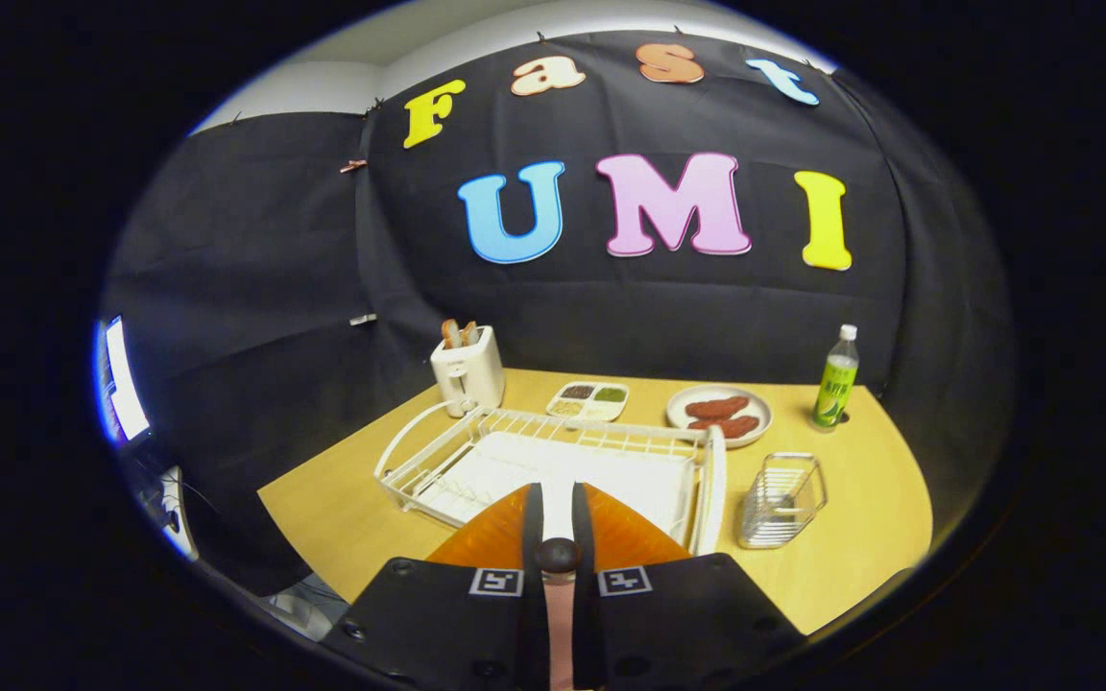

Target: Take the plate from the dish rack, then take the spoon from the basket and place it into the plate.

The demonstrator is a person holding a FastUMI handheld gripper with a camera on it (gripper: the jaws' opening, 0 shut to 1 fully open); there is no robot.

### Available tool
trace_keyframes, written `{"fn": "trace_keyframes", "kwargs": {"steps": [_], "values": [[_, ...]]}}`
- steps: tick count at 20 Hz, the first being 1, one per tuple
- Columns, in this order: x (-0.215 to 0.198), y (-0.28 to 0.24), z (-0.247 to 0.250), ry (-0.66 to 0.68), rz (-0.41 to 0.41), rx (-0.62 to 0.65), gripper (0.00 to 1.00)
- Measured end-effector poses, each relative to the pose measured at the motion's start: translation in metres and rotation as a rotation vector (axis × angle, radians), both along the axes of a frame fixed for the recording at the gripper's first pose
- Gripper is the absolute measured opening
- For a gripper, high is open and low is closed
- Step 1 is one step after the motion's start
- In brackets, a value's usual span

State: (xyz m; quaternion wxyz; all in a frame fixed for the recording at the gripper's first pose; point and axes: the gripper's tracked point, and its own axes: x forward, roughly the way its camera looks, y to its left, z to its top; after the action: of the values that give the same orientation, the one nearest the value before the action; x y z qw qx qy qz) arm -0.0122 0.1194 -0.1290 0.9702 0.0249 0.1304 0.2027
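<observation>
Gripper (558,523) closed on one spoon (559,595) | one plate (558,537) | one basket (781,499)

Orange plate (476,542), near edge of the table (342,509): middle and near rim hidden behind the gripper (559,491), whose fingers sit closed against both sides of a pink handle (559,614), dark knob showing, its other end cut off below. Dish rack (438,451): near rail hidden behind the plate and fingers; wire basket (781,499), right of the rack: a dark shape at the bottom, too small to identify. Compartment tray (589,400), toward the far edge: fillings too small to tell; bright screen (121,384), beyond the left edge: blurred and cut off.
</observation>
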Motion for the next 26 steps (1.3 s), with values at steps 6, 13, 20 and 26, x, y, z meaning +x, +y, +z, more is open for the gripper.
{"fn": "trace_keyframes", "kwargs": {"steps": [6, 13, 20, 26], "values": [[0.002, 0.041, -0.054, 0.042, 0.058, -0.013, 0.13], [-0.001, 0.046, -0.075, 0.072, 0.079, -0.024, 0.16], [-0.009, 0.026, -0.090, 0.126, 0.058, -0.060, 0.20], [-0.010, 0.011, -0.071, 0.136, 0.028, -0.046, 0.68]]}}
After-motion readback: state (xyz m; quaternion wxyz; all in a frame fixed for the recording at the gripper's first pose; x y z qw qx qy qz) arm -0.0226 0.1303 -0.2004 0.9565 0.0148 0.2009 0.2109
